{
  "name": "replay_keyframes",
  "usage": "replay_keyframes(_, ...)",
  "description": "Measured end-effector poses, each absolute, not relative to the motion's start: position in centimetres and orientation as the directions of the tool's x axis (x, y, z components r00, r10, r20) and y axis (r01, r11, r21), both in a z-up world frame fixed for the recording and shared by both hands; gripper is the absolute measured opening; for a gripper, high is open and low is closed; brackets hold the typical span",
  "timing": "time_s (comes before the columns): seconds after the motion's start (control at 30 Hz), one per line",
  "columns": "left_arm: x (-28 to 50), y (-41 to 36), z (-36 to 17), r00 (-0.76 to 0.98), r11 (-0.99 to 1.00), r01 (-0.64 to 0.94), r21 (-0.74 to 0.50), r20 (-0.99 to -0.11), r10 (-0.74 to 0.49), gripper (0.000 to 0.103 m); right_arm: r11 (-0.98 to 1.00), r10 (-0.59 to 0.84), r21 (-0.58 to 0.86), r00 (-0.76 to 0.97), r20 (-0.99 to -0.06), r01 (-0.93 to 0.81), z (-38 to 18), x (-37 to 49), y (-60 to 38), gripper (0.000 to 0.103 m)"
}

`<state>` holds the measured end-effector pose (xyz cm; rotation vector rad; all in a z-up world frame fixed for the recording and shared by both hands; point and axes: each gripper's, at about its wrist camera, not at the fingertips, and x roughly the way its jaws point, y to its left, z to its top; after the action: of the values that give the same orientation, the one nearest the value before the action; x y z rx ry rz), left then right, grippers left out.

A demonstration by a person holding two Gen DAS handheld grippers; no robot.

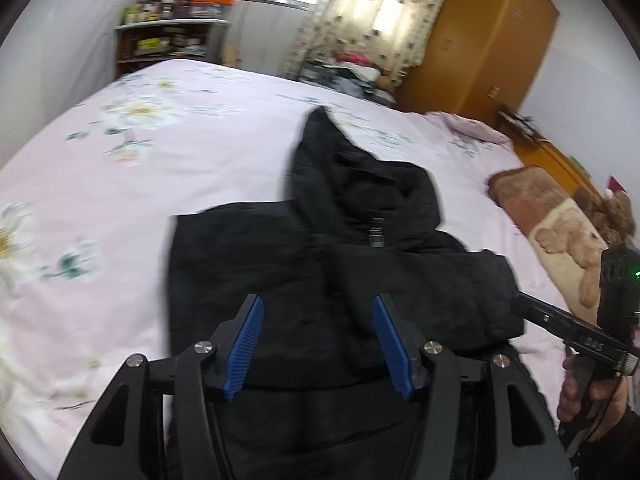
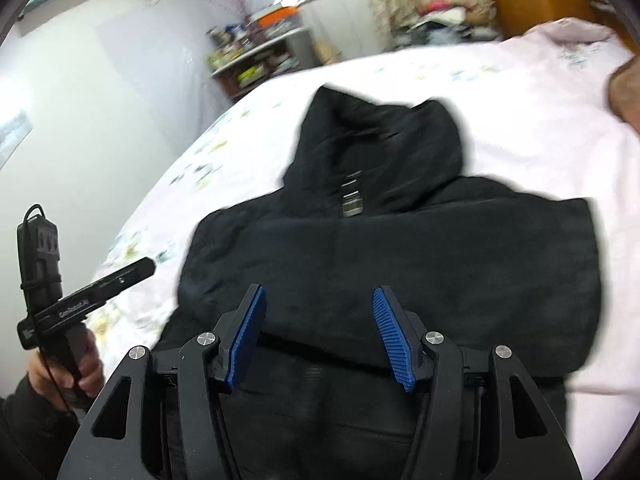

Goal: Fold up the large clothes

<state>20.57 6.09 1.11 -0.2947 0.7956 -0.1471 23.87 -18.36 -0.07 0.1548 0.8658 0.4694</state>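
While the black hooded jacket (image 1: 344,280) lies spread on the bed's pink flowered sheet (image 1: 180,128), its hood (image 2: 384,140) points toward the far side of the bed and its body is folded over into a rough rectangle. A grey zipper pull (image 2: 352,200) sits at the base of the hood. The left gripper (image 1: 318,344) hovers over the near part of the jacket with its blue pads (image 1: 246,348) spread apart and nothing pressed between them. The right gripper (image 2: 320,338) hangs over the same near edge, jaws likewise released, with only fabric lying beneath the gap. Each tool is held by a hand (image 2: 86,364) on a black pistol-style handle. To the right of the jacket lies a brown pillow (image 1: 560,232) printed with a bear. Beyond the bed stand a cluttered shelf unit (image 1: 168,40), a patterned curtain (image 1: 372,16) and an orange-brown wardrobe (image 1: 488,36).
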Motion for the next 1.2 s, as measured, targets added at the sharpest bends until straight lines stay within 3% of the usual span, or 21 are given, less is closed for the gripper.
replay_keyframes(0.13, 22.8, 1.5, 0.4, 0.683, 0.940, 0.134, -0.314, -0.657, -0.317, 0.059, 0.950, 0.305, 0.271, 0.618, -0.724, -0.152, -1.2, 24.8, -25.2, 0.056)
replay_keyframes(0.17, 23.4, 0.5, -0.2, 0.676, 0.940, 0.155, -0.303, -0.661, -0.325, 0.057, 0.958, 0.277, 0.262, 0.627, -0.728, -0.119, -1.7, 25.2, -26.2, 0.052)
replay_keyframes(0.23, 24.8, -1.0, -2.1, 0.646, 0.953, 0.161, -0.255, -0.703, -0.297, 0.040, 0.973, 0.201, 0.226, 0.624, -0.755, -0.040, -3.3, 26.4, -28.4, 0.038)
replay_keyframes(0.3, 26.2, -1.5, -4.9, 0.602, 0.969, 0.138, -0.205, -0.759, -0.246, 0.020, 0.974, 0.180, 0.227, 0.598, -0.781, 0.003, -5.1, 27.4, -29.4, 0.038)
replay_keyframes(0.4, 26.8, -0.8, -7.7, 0.584, 0.975, 0.114, -0.191, -0.781, -0.221, 0.011, 0.975, 0.180, 0.221, 0.561, -0.808, 0.006, -7.3, 28.3, -29.1, 0.036)
replay_keyframes(0.53, 26.6, -1.3, -8.6, 0.604, 0.981, 0.152, -0.123, -0.774, -0.191, 0.010, 0.989, 0.137, 0.148, 0.540, -0.830, -0.024, -9.4, 29.1, -27.5, 0.036)
replay_keyframes(0.63, 26.8, -1.0, -8.2, 0.590, 0.979, 0.139, -0.146, -0.782, -0.200, 0.010, 0.988, 0.143, 0.156, 0.520, -0.842, -0.020, -9.5, 29.6, -27.8, 0.036)
replay_keyframes(0.77, 26.5, 0.2, -5.2, 0.601, 0.969, 0.132, -0.207, -0.761, -0.244, 0.010, 0.988, 0.149, 0.151, 0.572, -0.807, -0.044, -6.0, 29.1, -28.2, 0.035)
replay_keyframes(0.9, 28.1, 0.8, -3.3, 0.653, 0.978, 0.115, -0.176, -0.729, -0.207, 0.010, 0.986, 0.153, 0.157, 0.632, -0.760, -0.051, -3.3, 30.5, -28.2, 0.035)
replay_keyframes(1.07, 31.0, 1.0, -7.4, 0.600, 0.989, 0.075, -0.125, -0.787, -0.145, 0.011, 0.994, 0.112, 0.088, 0.568, -0.816, -0.070, -6.1, 34.8, -26.4, 0.035)
replay_keyframes(1.2, 31.0, 1.4, -8.9, 0.611, 0.988, 0.079, -0.134, -0.777, -0.154, 0.011, 0.995, 0.074, 0.032, 0.528, -0.846, -0.089, -9.3, 35.8, -25.3, 0.035)
